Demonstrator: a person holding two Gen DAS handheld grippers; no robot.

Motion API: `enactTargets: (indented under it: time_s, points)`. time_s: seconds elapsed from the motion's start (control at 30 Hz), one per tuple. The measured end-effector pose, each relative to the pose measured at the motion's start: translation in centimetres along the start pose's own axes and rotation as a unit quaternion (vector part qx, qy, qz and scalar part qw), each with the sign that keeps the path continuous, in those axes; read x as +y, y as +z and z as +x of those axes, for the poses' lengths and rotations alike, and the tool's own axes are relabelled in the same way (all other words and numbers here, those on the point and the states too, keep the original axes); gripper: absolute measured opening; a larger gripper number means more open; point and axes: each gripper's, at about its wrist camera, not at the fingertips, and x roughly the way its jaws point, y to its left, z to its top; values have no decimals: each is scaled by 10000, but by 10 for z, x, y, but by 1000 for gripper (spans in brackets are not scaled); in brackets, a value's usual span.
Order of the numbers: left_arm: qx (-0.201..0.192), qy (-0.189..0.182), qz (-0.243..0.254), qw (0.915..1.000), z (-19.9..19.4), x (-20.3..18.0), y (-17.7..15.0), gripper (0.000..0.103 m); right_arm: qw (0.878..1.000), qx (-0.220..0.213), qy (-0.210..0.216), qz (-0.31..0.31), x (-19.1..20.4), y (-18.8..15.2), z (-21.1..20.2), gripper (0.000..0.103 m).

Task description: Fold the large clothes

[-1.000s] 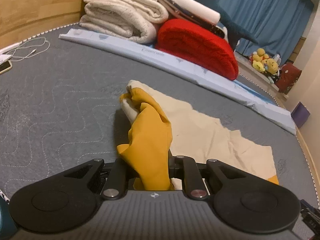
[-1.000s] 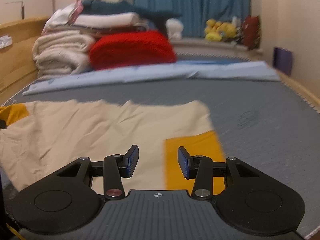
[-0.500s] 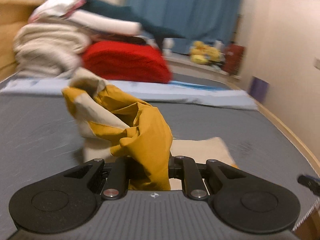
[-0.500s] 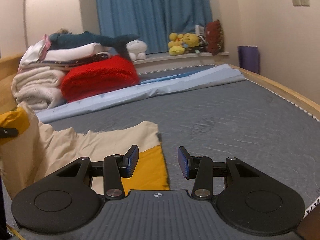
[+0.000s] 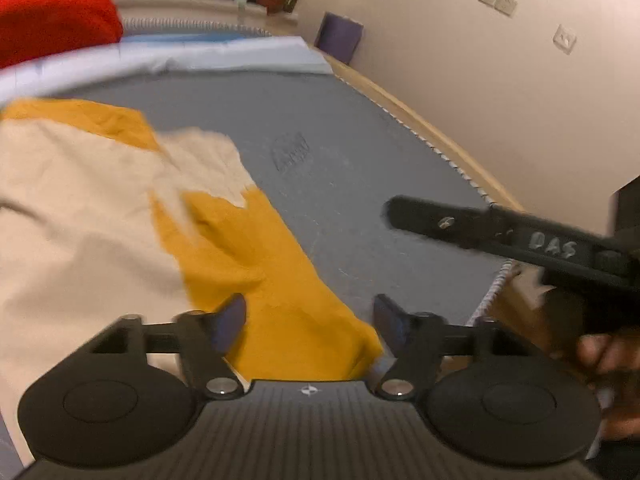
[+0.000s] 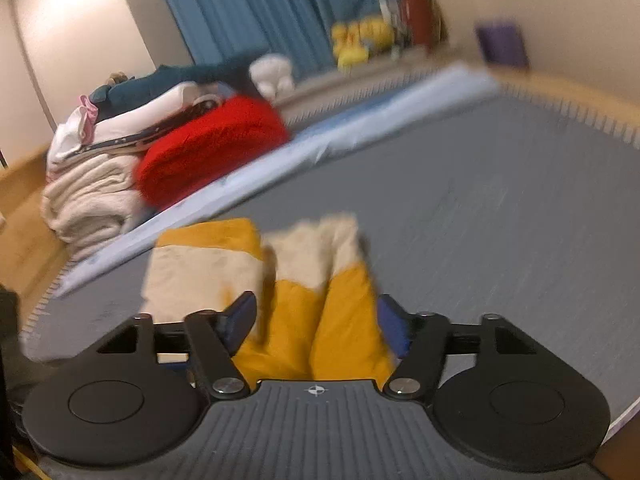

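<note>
A cream and mustard-yellow garment [image 5: 100, 220] lies folded on the grey mattress [image 5: 340, 152]. My left gripper [image 5: 310, 320] hovers over its mustard end [image 5: 260, 264]; its jaws are opening and stand wide, pressing on nothing. At the right a black finger [image 5: 440, 220] of my right gripper reaches in, held by a person's hand [image 5: 600, 352]. In the blurred right wrist view, my right gripper [image 6: 316, 320] has its jaws opening wide. The garment's [image 6: 200, 272] mustard folds [image 6: 344, 320] lie between the fingers, and the pads do not press on them.
A red cushion [image 6: 212, 148] and stacked blankets [image 6: 88, 200] sit at the far end behind a light blue sheet strip [image 6: 340, 136]. The wooden bed edge [image 5: 440, 132] and a wall run along the right. A purple box [image 5: 340, 32] and yellow plush toys [image 6: 360, 40] stand farther back.
My left gripper was shut on a bunched mustard part, swung right and let it go; the garment now lies folded over. My right gripper's jaws widened and now have mustard fabric between them.
</note>
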Motion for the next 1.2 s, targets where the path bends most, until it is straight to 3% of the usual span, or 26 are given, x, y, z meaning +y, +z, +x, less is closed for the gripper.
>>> enactTargets:
  time_s: [0.17, 0.27, 0.43, 0.47, 0.5, 0.53, 0.6, 0.7, 0.77, 0.83, 0.9, 1.03, 1.2]
  points:
    - [-330, -8, -579, 9978, -34, 39, 1, 76, 9972, 575, 282, 393, 8, -8, 25, 71]
    - [-507, 424, -806, 9946, -51, 59, 1, 76, 9908, 1085, 464, 655, 16, -16, 45, 73]
    - [-475, 1214, -956, 9868, -72, 96, -2, 76, 9853, 1657, 220, 364, 42, -35, 72, 72]
    - [-441, 1390, -909, 9851, -74, 99, -5, 76, 9861, 1634, 147, 257, 48, -37, 74, 69]
    - [-409, 1558, -857, 9832, -75, 102, -7, 76, 9874, 1574, 78, 144, 53, -37, 76, 56]
    - [-385, 1650, -846, 9819, -79, 107, -9, 76, 9886, 1502, 41, 45, 58, -37, 76, 35]
    - [-365, 1775, -901, 9793, -81, 113, -9, 76, 9914, 1288, -38, -236, 66, -40, 73, 9]
    - [-381, 1851, -1005, 9768, -88, 125, -8, 76, 9957, 665, 188, -622, 73, -34, 56, 4]
    - [-366, 1872, -1062, 9759, -88, 127, -8, 76, 9957, 11, 418, -827, 75, -24, 29, 2]
    - [-342, 1846, -1059, 9765, -91, 121, -12, 76, 9918, -753, 214, -1007, 71, -17, 0, 0]
    - [-292, 1826, -993, 9777, -88, 114, -12, 76, 9900, -1043, -125, -943, 54, -10, -15, 0]
    - [-65, 1759, -736, 9816, -71, 100, -10, 76, 9940, 176, -979, -464, 4, -13, 14, 0]
    - [208, 1830, -450, 9819, -48, 91, -12, 76, 9862, 525, -1174, -1047, 3, -20, 26, 0]
